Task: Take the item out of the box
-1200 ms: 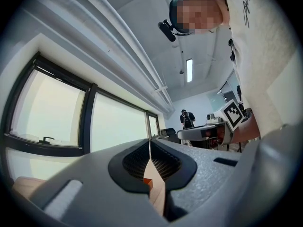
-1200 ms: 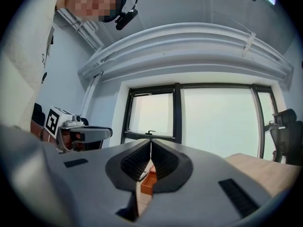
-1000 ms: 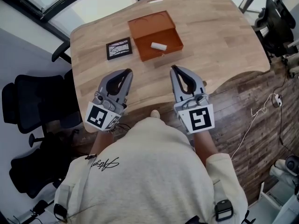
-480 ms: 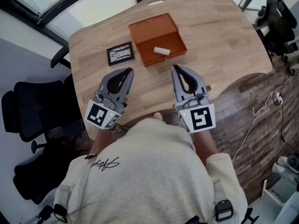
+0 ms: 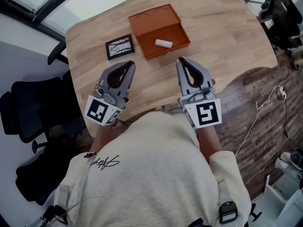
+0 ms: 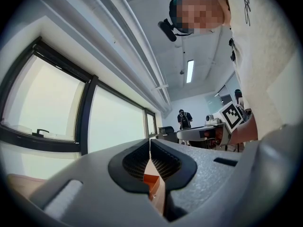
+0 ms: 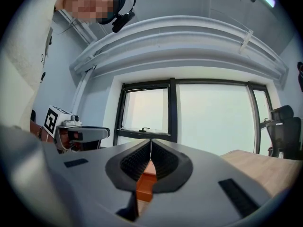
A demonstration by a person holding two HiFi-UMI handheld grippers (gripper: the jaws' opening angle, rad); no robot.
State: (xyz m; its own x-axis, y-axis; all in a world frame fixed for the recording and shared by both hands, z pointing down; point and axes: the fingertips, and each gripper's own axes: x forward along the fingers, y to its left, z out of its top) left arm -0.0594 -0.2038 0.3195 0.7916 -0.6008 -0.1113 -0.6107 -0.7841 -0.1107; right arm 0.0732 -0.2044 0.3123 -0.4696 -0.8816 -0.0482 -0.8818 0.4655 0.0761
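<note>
Holds the left gripper (image 5: 131,63) and the right gripper (image 5: 180,59) side by side, not touching, above the near part of the wooden table (image 5: 227,37), each with jaws pressed tight together, pinching nothing. Just past the tips now: finds the open orange box (image 5: 150,19), untouched, with the small white item (image 5: 163,43) lying in its tray. Spots a black-framed picture (image 5: 120,47) flat on the wood, just left of the box, apart from it.
</note>
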